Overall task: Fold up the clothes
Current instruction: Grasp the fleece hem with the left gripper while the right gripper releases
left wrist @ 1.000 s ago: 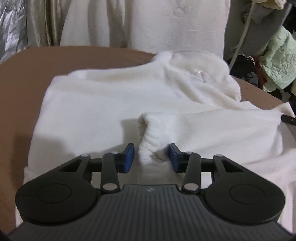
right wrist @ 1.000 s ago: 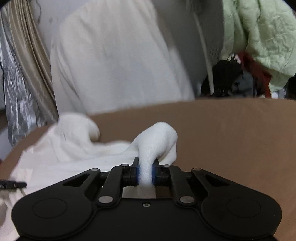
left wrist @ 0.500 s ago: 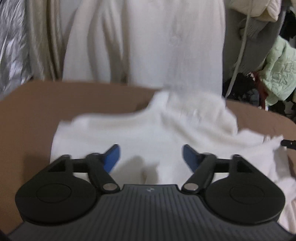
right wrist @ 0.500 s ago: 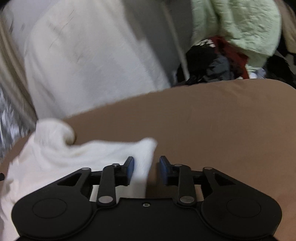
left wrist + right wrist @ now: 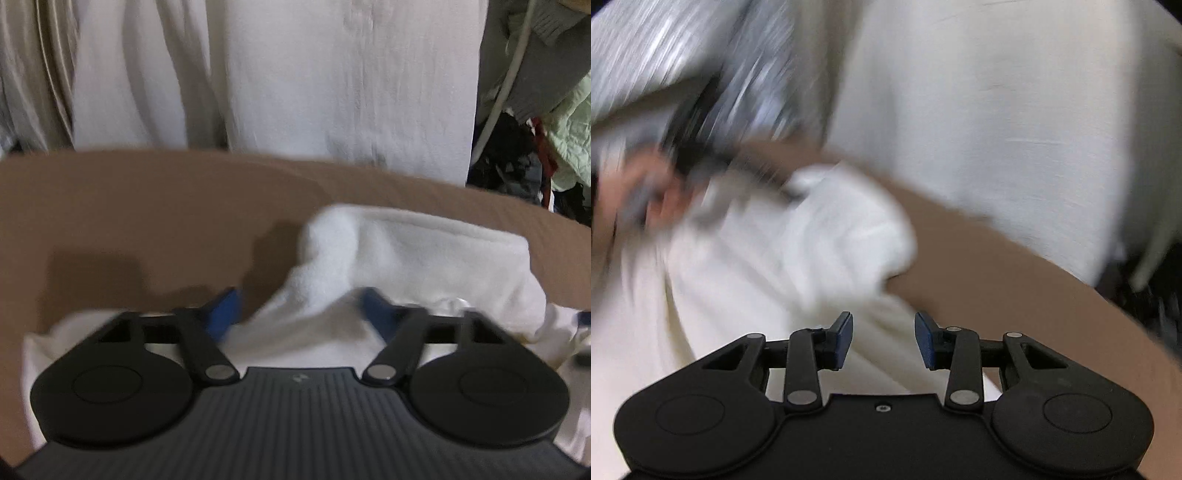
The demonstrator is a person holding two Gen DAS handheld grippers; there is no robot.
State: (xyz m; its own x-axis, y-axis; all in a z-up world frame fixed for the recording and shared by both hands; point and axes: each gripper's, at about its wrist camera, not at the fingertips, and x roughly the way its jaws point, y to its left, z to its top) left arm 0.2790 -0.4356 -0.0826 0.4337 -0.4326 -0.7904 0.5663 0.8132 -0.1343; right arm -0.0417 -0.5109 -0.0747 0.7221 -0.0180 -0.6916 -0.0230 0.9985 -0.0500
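Fleece: a white fleece (image 5: 406, 254) lies bunched on the brown table (image 5: 147, 206), its near part under both grippers; a rounded lump of it humps up toward the table's far edge.
Left gripper: the left gripper (image 5: 301, 314) points down at the fleece, jaws about half apart and closing. A ridge of cloth rises between the blue pads (image 5: 223, 314), close to both; whether they press on it I cannot tell, as the view is smeared.
Right gripper: the right gripper (image 5: 883, 339) hangs over the fleece's edge, jaws part open and opening. Cloth lies below the gap, but the pads (image 5: 844, 338) stand clear of it and hold nothing.
Right view: badly blurred; at far left a hand (image 5: 646, 199) and a dark shape over the fleece show, too smeared to read.
Backdrop: a pale sheet (image 5: 332, 92) hangs behind the table, with beige curtains (image 5: 33, 74) to its left.
Clutter: a grey garment (image 5: 539, 66) and a light green quilted piece (image 5: 572, 140) hang at the right of the left view, dark clothes heaped below them.
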